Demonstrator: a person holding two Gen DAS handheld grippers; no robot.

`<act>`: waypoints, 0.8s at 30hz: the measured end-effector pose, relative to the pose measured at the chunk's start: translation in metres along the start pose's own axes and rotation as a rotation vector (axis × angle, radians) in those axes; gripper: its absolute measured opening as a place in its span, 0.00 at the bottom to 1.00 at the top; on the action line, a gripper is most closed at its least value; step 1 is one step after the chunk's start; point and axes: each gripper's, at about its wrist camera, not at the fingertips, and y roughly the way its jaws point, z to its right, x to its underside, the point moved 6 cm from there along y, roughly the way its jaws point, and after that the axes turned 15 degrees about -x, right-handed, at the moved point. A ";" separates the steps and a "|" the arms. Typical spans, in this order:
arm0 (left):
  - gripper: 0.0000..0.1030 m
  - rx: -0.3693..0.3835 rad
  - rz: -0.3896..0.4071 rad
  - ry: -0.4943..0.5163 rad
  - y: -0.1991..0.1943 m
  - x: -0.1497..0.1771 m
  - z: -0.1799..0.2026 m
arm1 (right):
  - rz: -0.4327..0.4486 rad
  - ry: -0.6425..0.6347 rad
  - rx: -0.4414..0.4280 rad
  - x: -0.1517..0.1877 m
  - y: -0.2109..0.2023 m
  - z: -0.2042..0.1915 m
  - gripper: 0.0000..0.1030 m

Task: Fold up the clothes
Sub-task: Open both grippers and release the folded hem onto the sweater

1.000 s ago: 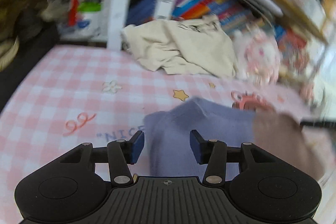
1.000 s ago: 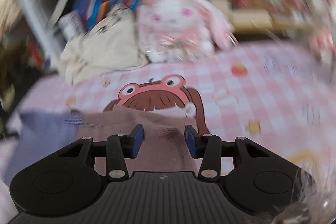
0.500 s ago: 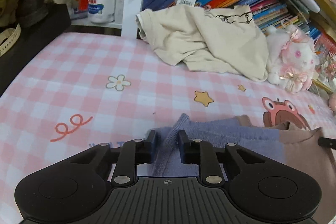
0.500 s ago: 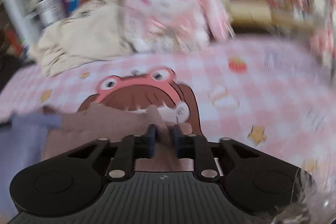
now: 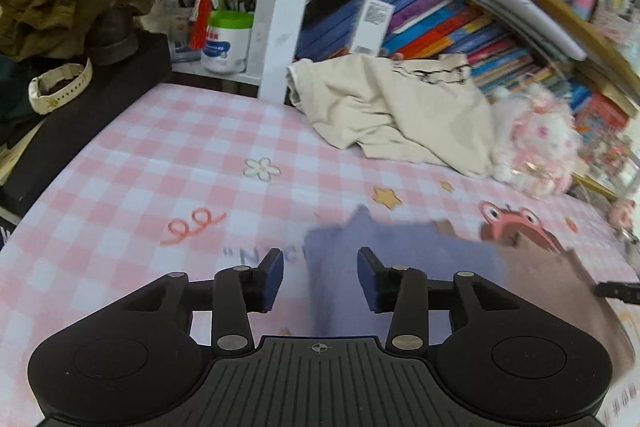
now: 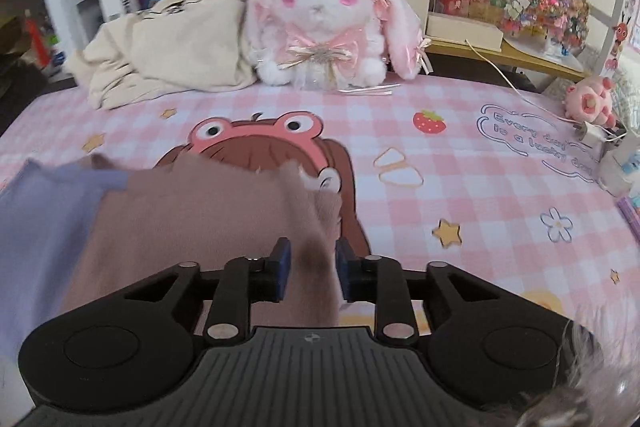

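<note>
A two-tone garment lies flat on the pink checked bed sheet (image 5: 168, 163); its lavender part (image 5: 400, 247) is on the left and its mauve-brown part (image 6: 208, 203) on the right. My left gripper (image 5: 320, 277) is open, its jaws on either side of the lavender edge without pinching it. My right gripper (image 6: 310, 269) is open, with a ridge of the mauve cloth lying loose between its jaws. A crumpled cream shirt (image 5: 396, 107) lies at the back by the bookshelf; it also shows in the right wrist view (image 6: 168, 51).
A white and pink plush rabbit (image 6: 320, 15) sits at the back against shelves of books (image 5: 440, 23). A black box (image 5: 80, 107) with a watch stands at the left edge. A small pink plush (image 6: 590, 103), a cable and a charger lie at the right.
Both grippers were shut on the garment half a second ago and have now opened, letting the cloth go. The garment lies flatter on the sheet.
</note>
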 end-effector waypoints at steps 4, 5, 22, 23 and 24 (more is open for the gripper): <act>0.40 -0.018 -0.007 0.033 -0.020 0.021 0.010 | 0.011 -0.020 -0.016 0.013 -0.018 -0.020 0.31; 0.40 -0.017 -0.008 0.038 -0.024 0.026 0.012 | 0.012 -0.007 -0.039 0.017 -0.022 -0.024 0.31; 0.42 -0.018 -0.094 0.070 -0.055 0.072 0.027 | 0.008 0.051 -0.077 0.076 -0.054 -0.078 0.39; 0.43 -0.018 -0.093 0.076 -0.057 0.074 0.028 | 0.006 0.051 -0.075 0.081 -0.054 -0.081 0.42; 0.44 -0.012 -0.097 0.074 -0.058 0.075 0.028 | -0.001 0.047 -0.073 0.087 -0.054 -0.085 0.43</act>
